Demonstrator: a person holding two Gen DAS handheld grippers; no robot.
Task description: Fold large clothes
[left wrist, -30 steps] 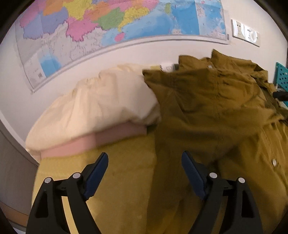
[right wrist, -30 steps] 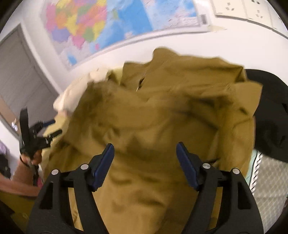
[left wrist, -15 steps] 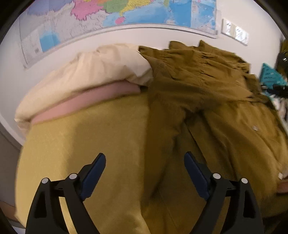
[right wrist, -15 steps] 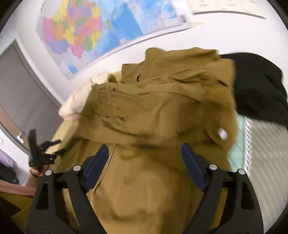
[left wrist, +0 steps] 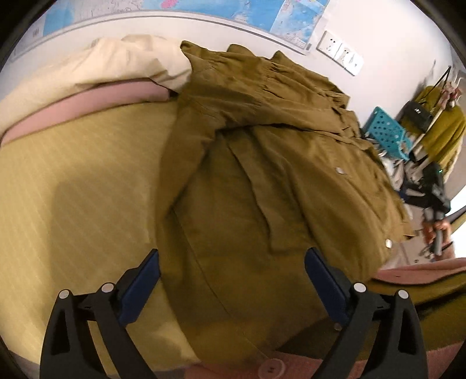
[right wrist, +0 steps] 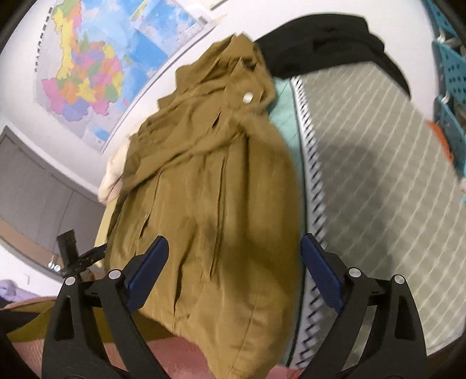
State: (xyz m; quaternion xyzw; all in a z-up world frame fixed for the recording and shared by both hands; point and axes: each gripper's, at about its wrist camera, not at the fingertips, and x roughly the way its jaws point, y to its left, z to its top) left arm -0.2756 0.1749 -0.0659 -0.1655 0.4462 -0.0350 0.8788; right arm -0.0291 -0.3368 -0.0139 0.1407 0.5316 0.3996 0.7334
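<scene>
Olive shirt (left wrist: pixel 262 180) spread on bed, top bunched at 12 o'clock; folding judged barely begun. Left gripper (left wrist: pixel 231 280), right gripper (right wrist: pixel 233 271) held wide, empty.

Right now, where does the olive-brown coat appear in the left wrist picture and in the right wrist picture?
Left wrist view: the olive-brown coat fills the centre and right, spread on the yellow sheet, beside the cream pillow.
Right wrist view: the coat runs down the centre, left of the grey checked blanket.
Shared landmark: the wall map behind the coat.
</scene>
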